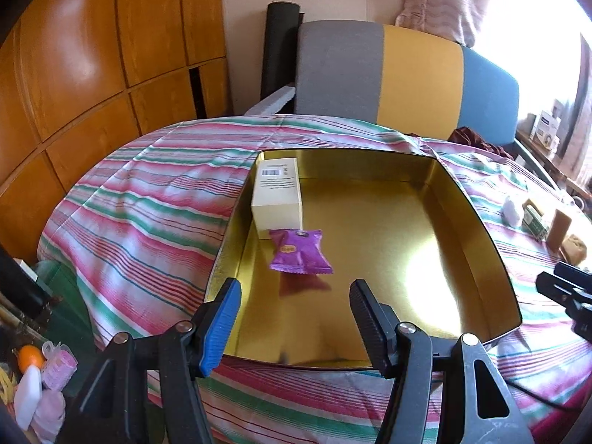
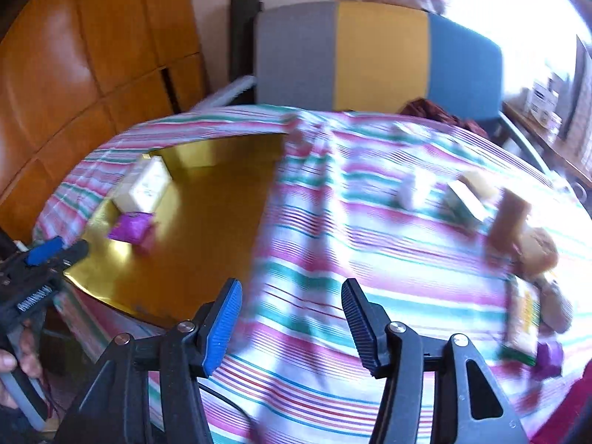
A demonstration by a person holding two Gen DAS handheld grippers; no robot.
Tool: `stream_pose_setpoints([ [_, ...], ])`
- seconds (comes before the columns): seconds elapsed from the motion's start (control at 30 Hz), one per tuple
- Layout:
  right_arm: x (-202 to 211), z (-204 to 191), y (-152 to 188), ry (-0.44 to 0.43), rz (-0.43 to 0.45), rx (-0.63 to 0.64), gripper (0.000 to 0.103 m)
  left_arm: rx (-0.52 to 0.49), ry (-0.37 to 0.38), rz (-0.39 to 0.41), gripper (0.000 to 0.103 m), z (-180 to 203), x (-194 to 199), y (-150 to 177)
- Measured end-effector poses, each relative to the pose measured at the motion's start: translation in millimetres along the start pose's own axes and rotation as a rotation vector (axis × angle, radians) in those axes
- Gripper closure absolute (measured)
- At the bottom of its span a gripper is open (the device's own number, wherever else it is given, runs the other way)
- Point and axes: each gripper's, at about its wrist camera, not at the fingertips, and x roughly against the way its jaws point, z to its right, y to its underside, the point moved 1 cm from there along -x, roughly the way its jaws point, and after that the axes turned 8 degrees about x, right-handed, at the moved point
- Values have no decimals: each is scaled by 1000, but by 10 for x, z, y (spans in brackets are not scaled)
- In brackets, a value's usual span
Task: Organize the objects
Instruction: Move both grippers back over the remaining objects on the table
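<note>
Orange lacquered wood panels (image 1: 74, 66) fill the left side of both views, glossy and curved by the lens. Beside them, at the far edge of the table, stands a chair back (image 1: 403, 74) in 3 cloth bands: grey, yellow, blue. A wrinkled striped tablecloth (image 1: 148, 199) in pink, green and white covers the table.

On the cloth sits 1 shallow gold metal tray (image 1: 477, 214), rectangular with low upright walls and a mirror-bright floor. It holds 2 things: 1 cream cardboard box (image 1: 277, 203) in the far left corner, barcode label on top, and 1 purple foil packet (image 1: 299, 251), pillow-shaped with crimped ends, lying just in front of the box, with its far edge overlapping the box's front face.

The left gripper (image 1: 296, 318) hovers over the tray's near edge with its jaws spread wide and nothing between them; 1 finger pad is blue ribbed rubber, the other black.

To the right of the tray, along the right edge of the table, lies a loose cluster of small items (image 2: 462, 196): boxes, packets and a brown rounded lump. Motion blur in the right wrist view keeps me from counting them or naming them surely.

The right gripper (image 2: 292, 318) hangs above bare cloth between tray and cluster, its jaws also spread and empty, well apart from every item.
</note>
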Motion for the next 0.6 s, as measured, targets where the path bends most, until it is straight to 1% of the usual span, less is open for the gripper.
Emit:
stream_pose_setpoints([
  [0.1, 32, 331, 105, 57, -28, -56, 46, -4, 21, -3, 41, 80, -7, -36],
  [0.23, 149, 783, 235, 144, -42, -128, 46, -47, 59, 2, 41, 285, 1, -106],
  [0.27, 194, 919, 269, 169, -45, -151, 46, -59, 70, 2, 41, 353, 7, -118],
  [0.3, 234, 1050, 302, 195, -49, -173, 46, -73, 83, 2, 38, 423, 11, -130],
  [0.37, 305, 1296, 364, 249, -60, -215, 45, -100, 109, 10, 35, 588, 36, -152],
  [0.5, 415, 1755, 485, 337, -86, -296, 45, -167, 177, 13, 35, 988, 85, -202],
  [0.53, 440, 1872, 524, 349, -88, -325, 45, -183, 198, 9, 35, 1102, 92, -220],
  [0.6, 473, 2093, 614, 341, -80, -407, 45, -215, 240, 6, 35, 1351, 99, -269],
])
